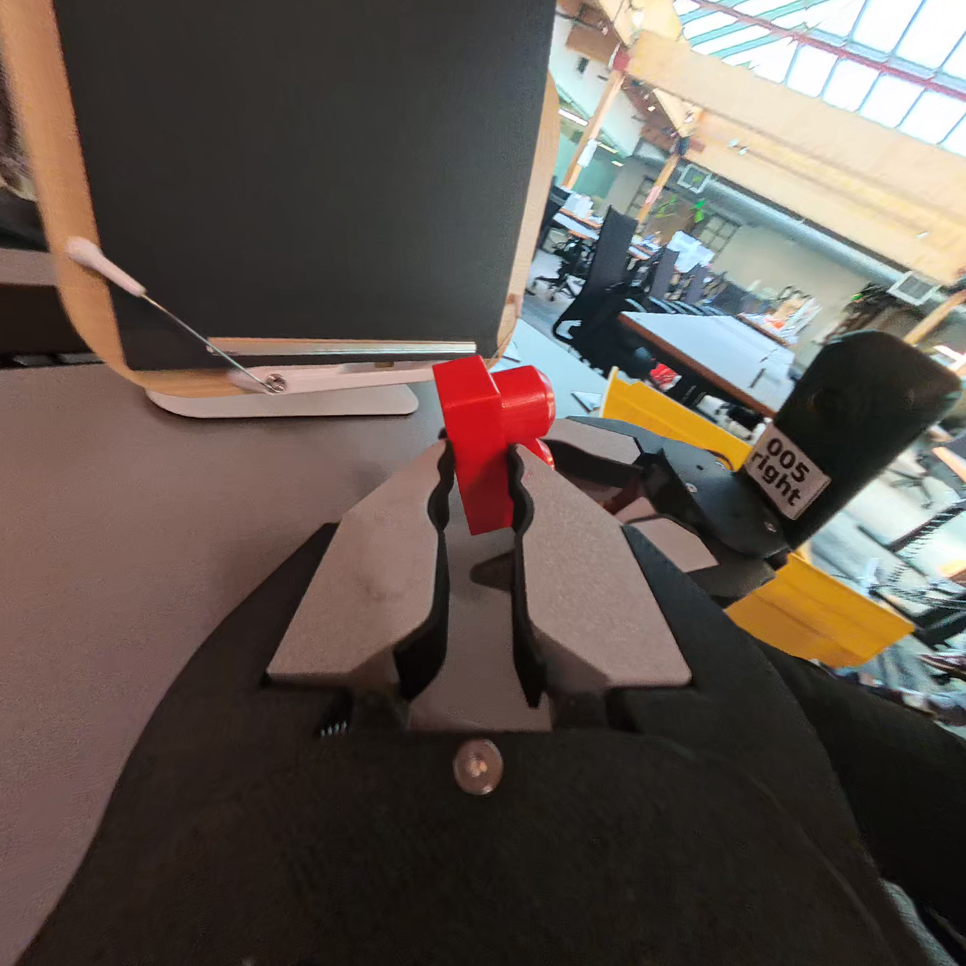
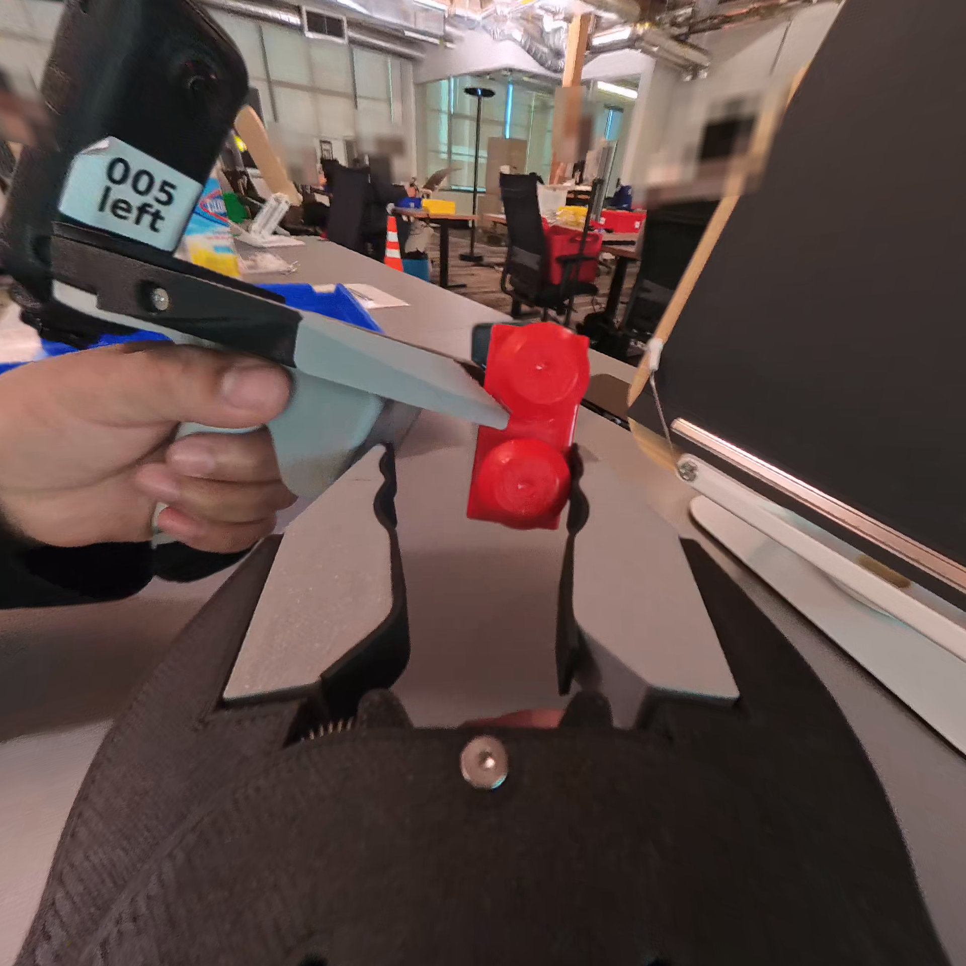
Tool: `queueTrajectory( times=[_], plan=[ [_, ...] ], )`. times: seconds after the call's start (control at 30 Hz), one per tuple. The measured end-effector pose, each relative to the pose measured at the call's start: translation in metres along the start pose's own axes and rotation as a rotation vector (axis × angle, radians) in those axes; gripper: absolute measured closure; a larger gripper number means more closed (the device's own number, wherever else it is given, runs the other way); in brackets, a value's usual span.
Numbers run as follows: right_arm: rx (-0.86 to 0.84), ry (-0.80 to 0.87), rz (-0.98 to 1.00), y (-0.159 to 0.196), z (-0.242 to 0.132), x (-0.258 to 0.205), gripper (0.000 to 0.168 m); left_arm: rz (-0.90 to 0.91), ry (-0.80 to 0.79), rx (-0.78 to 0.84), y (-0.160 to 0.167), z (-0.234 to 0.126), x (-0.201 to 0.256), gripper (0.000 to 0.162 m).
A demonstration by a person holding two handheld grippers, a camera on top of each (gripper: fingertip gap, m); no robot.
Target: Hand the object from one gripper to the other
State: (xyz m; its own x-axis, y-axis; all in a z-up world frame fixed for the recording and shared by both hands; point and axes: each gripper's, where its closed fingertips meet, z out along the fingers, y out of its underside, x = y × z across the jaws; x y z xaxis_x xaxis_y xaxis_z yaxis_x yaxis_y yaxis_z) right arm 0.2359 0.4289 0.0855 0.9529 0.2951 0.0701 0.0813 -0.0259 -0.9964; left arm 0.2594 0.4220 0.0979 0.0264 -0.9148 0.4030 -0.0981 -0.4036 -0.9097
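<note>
A red two-stud brick (image 1: 478, 460) is clamped between the fingertips of my left gripper (image 1: 480, 448), above the grey table. In the right wrist view the brick (image 2: 528, 470) stands on end with its studs facing the camera. My right gripper (image 2: 481, 462) is open around the brick's lower half. Its right finger is against the brick and its left finger (image 2: 340, 549) stands well apart. The left gripper's finger (image 2: 397, 376) reaches in from the left onto the brick's middle, held by a person's hand (image 2: 130, 434). The right gripper's body (image 1: 705, 491) shows beyond the brick.
A dark panel with a wooden rim (image 1: 313, 183) stands on a white base (image 1: 282, 402) just behind the brick, also at right in the right wrist view (image 2: 836, 313). A yellow bin (image 1: 815, 617) and a blue bin (image 2: 334, 308) sit on the grey table (image 1: 157, 522). The grippers are tip to tip, or close to it.
</note>
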Motion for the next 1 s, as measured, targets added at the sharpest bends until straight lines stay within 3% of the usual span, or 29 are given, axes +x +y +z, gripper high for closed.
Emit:
queueTrajectory(
  times=[0.1, 0.2, 0.33, 0.47, 0.6, 0.87, 1.0],
  plan=[
    [-0.086, 0.107, -0.039, 0.015, -0.001, 0.024, 0.132, -0.019, 0.054, 0.0, 0.006, 0.011, -0.002, 0.146],
    [-0.141, 0.123, -0.044, 0.027, -0.002, 0.033, 0.134, -0.04, 0.106, 0.01, 0.015, 0.015, -0.002, 0.145],
    [-0.208, 0.17, -0.117, 0.044, 0.003, 0.038, 0.134, -0.078, 0.14, -0.024, 0.025, 0.014, -0.005, 0.123],
    [-0.268, 0.25, -0.195, 0.057, 0.009, 0.05, 0.135, 0.022, -0.003, -0.028, 0.024, 0.007, -0.033, 0.112],
    [-0.273, 0.309, -0.165, 0.059, 0.007, 0.064, 0.135, 0.091, -0.105, 0.014, 0.011, -0.004, -0.048, 0.115],
    [-0.231, 0.292, -0.099, 0.058, 0.007, 0.063, 0.135, 0.225, -0.246, -0.089, 0.035, 0.004, -0.072, 0.121],
    [-0.24, 0.255, -0.099, 0.061, 0.013, 0.053, 0.135, 0.27, -0.278, -0.073, 0.031, 0.002, -0.073, 0.122]
  ],
)
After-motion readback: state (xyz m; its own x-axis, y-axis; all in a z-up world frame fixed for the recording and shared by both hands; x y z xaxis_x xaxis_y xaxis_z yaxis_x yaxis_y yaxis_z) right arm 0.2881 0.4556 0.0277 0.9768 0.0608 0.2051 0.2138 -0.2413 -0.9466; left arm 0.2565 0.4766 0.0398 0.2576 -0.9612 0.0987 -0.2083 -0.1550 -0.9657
